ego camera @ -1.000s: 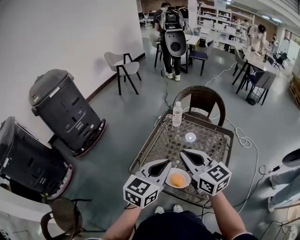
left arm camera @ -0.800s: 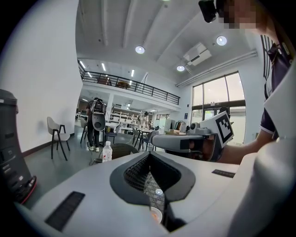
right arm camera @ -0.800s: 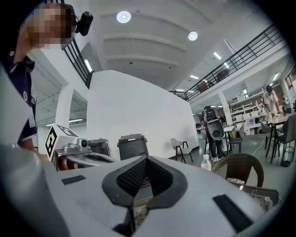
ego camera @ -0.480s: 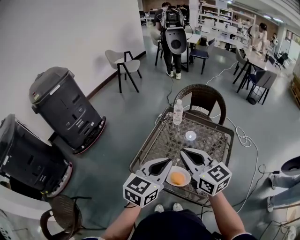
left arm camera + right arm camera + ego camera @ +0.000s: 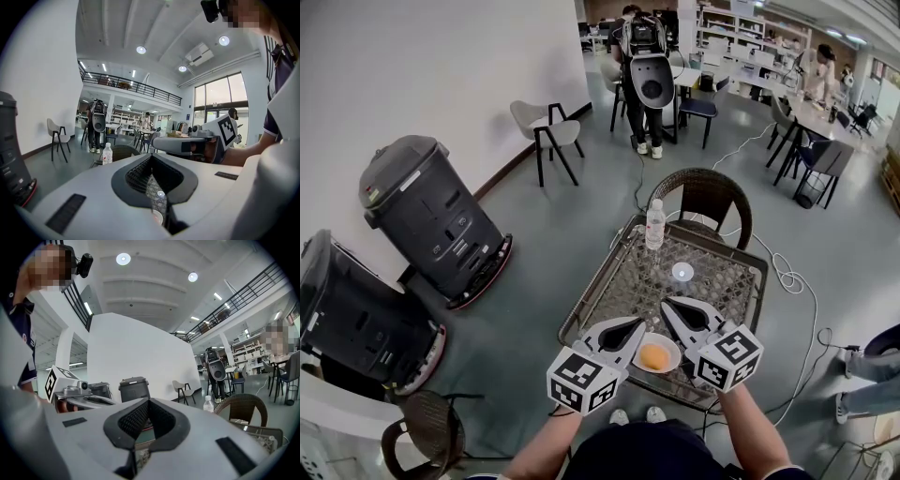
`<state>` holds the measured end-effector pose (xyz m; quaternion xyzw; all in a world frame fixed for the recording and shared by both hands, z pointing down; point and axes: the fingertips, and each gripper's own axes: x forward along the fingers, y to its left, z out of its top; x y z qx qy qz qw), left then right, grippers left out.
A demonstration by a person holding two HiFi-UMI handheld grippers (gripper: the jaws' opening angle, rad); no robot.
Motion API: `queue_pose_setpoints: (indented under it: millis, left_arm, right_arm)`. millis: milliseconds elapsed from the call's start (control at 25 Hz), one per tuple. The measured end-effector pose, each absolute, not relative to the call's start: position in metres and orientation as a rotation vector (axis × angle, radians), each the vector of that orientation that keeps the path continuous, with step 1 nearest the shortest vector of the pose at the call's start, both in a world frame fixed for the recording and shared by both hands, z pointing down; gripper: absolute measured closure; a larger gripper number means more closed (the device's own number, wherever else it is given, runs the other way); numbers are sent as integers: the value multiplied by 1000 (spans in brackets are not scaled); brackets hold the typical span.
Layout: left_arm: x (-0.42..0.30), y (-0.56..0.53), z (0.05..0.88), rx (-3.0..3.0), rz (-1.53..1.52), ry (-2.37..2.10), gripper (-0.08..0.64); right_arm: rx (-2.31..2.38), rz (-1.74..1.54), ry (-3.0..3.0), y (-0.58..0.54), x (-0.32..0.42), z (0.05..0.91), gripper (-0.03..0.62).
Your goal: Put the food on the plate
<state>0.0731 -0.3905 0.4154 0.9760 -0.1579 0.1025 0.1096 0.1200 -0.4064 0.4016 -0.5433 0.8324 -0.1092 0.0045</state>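
Plate (image 5: 674,349): orange food (image 5: 653,357) in it.
Water bottle (image 5: 654,228): far side, label unreadable.
Left gripper (image 5: 635,325), right gripper (image 5: 667,306): jaws together, empty.

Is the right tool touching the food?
Apart. Head view: bare plate shows all round the food, between it and the right tool.

Head cam looking steeply down over table (image 5: 712,281) near edge. Left gripper (image 5: 635,326) and right gripper (image 5: 668,306) cams sitting low, facing far edge; all sharing the bottle (image 5: 653,228).

Left gripper (image 5: 153,180) closed, water bottle (image 5: 107,153) beyond
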Motion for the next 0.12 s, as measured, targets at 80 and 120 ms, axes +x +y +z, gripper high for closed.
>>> queue_pose_setpoints:
  millis: [80,120]
  left_arm:
    - [73,-391,415,2869,302,-465,551]
    - [73,-392,415,2868,303,-466,551]
  right_arm:
    - [-1701,-341,2606,-407,120,401,586]
    - [-1700,-341,2605,-407,121,401,586]
